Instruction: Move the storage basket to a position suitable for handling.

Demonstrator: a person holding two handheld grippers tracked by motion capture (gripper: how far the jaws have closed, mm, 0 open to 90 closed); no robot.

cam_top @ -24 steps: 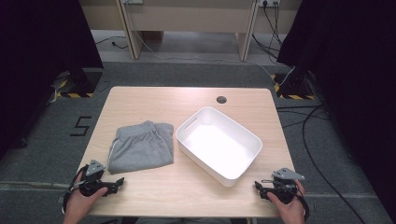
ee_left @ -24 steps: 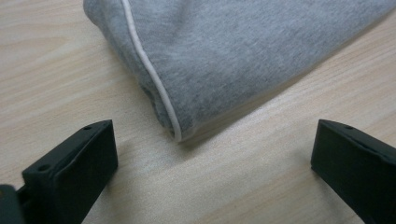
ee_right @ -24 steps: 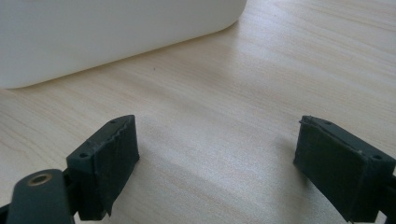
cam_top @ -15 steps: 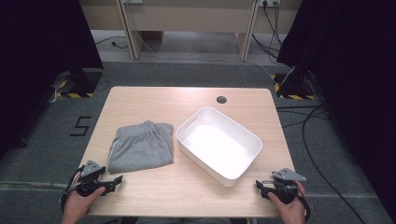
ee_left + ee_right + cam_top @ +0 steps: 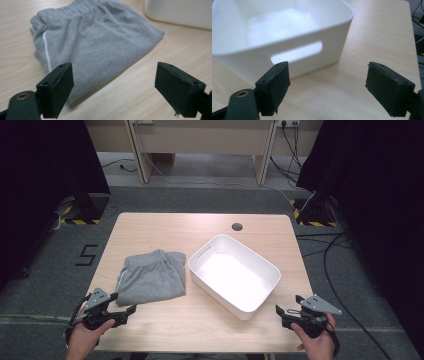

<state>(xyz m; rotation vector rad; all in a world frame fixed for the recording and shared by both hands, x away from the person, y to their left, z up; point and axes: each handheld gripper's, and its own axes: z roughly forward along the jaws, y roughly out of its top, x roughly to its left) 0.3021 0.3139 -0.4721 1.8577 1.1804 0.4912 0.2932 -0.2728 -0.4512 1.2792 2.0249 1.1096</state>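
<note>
Left gripper view: white bin (image 5: 180, 12) cut off by top and right edges, just a strip of wall shows; grey shorts (image 5: 100, 42) soft-blurred, waistband clipped at top. Right gripper view: bin's left side runs off frame. High view: forearms cut at bottom edge.

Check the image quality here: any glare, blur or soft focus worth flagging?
High view: the white bin has its floor blown out by glare, and the surroundings are dark. Left gripper view: the grey shorts look soft. Right gripper view: the bin interior is overexposed and hazy, while the table grain is clearer.
</note>
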